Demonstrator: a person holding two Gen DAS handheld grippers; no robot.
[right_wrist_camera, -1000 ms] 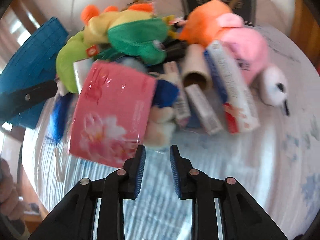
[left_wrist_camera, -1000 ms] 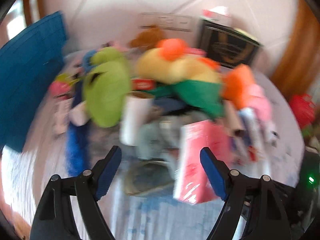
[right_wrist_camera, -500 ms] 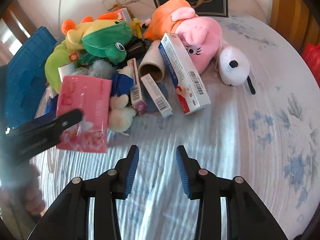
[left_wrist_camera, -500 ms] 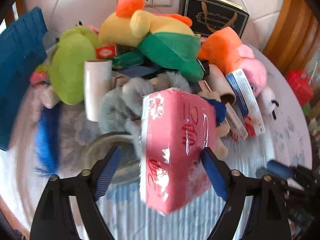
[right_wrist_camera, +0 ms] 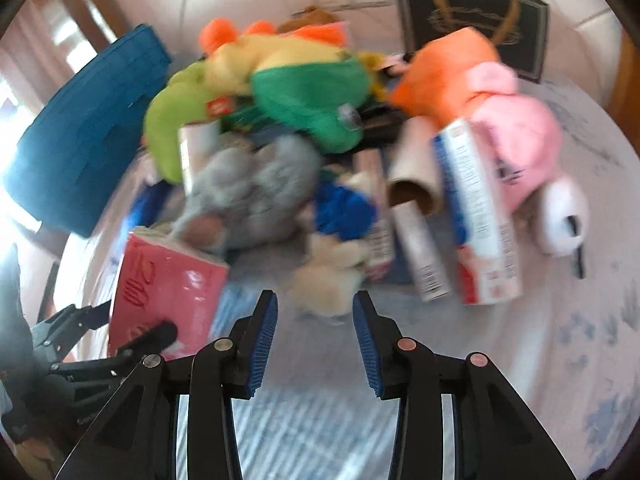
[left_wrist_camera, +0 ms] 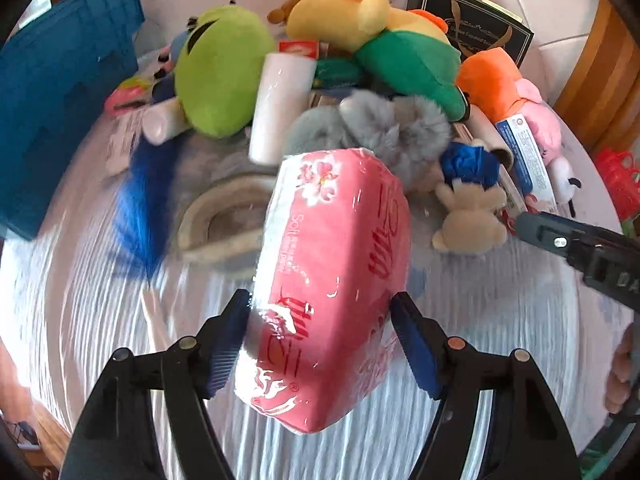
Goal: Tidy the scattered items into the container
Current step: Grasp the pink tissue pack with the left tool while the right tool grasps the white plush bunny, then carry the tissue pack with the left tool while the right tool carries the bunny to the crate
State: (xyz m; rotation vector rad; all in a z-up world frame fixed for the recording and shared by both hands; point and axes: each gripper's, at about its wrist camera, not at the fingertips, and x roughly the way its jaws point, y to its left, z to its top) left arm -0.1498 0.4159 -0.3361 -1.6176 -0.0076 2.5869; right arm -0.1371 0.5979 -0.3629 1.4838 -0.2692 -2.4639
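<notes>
1. Your left gripper (left_wrist_camera: 320, 336) has the pink tissue pack (left_wrist_camera: 332, 280) right between its jaws. They've just been closing in on it; both pads look to be touching its sides, so I'd call that a pinch.
2. The pack's long axis runs away from you along the fingers, toward the toy pile, near end sticking out past the pads.
3. Your right gripper (right_wrist_camera: 316, 320) is part-spread after opening a bit, holding nothing, with the beige plush (right_wrist_camera: 332, 276) just ahead.
4. The blue container (left_wrist_camera: 60, 92) sits far left of the pack, so the left hand's the nearer one to carry it.
</notes>
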